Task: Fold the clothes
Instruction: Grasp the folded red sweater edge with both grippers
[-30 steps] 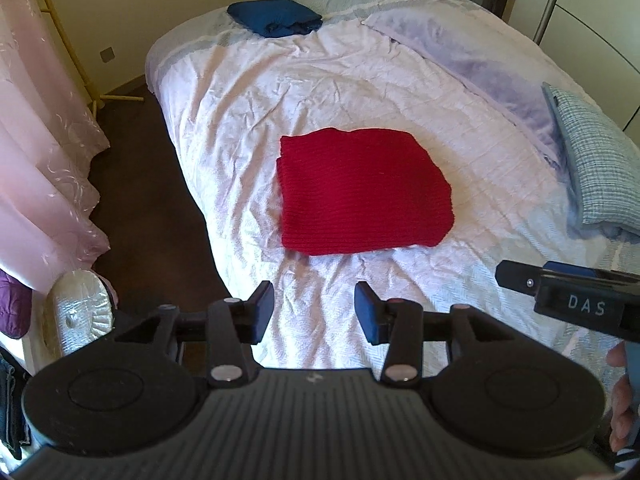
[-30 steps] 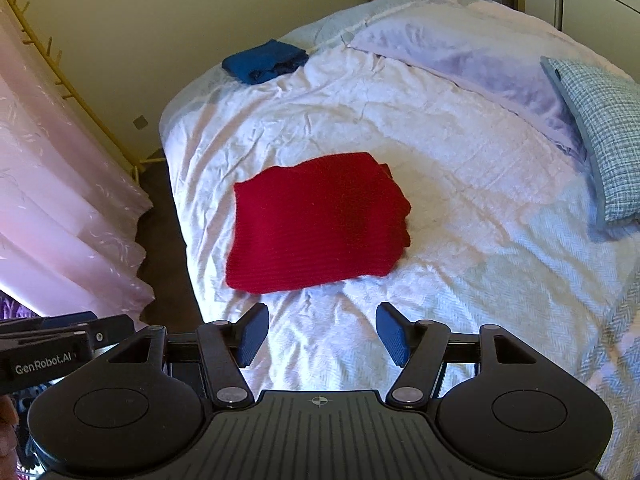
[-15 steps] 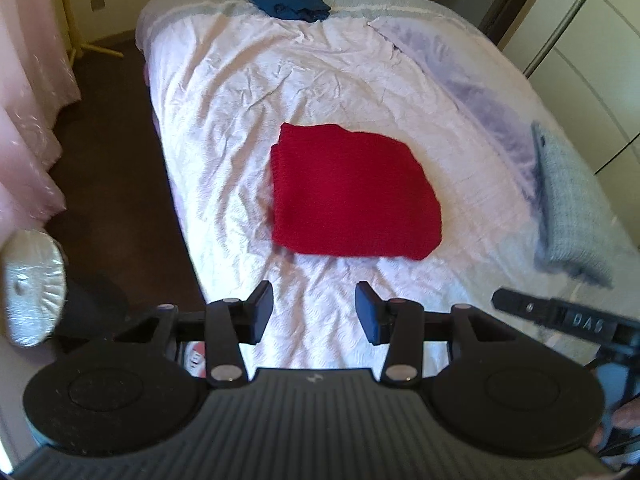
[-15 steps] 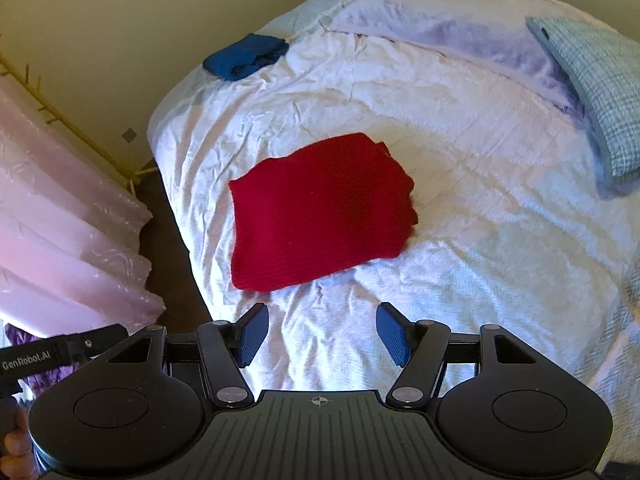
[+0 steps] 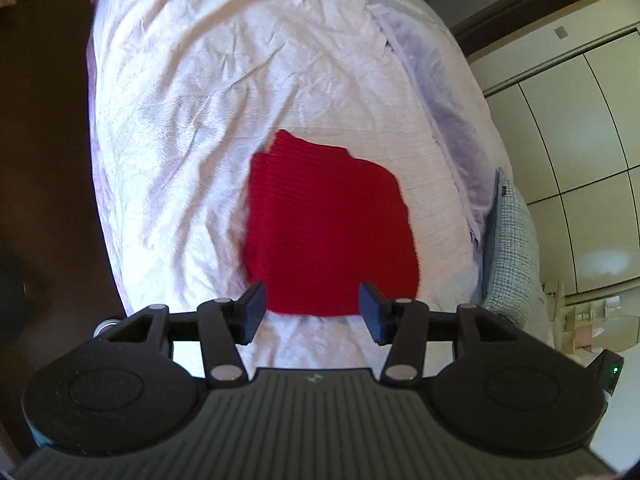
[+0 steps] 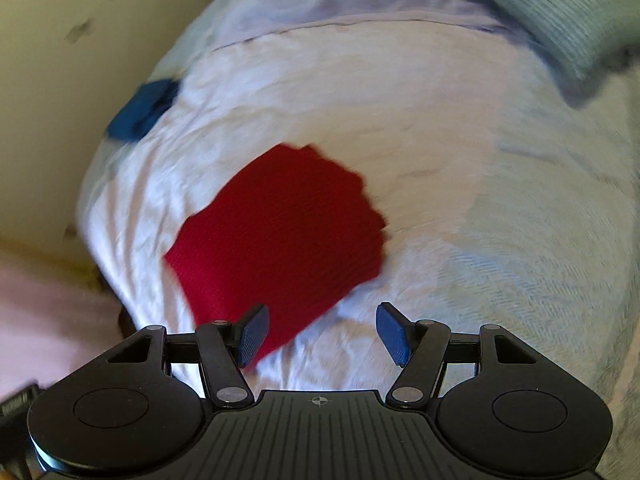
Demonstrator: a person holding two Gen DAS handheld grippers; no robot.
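Left gripper: fingers apart, holding nothing, above the bed. Right gripper: fingers apart, holding nothing; right wrist view blurred. Red knit garment, folded to a rough square, lies flat at mid-bed on the white cover; its near edge appears between the left fingers at 12 o'clock. In the right wrist view the red knit garment sits at 11 o'clock. Blue folded garment lies near the far bed edge, well apart. Checked pillow at 3 o'clock.
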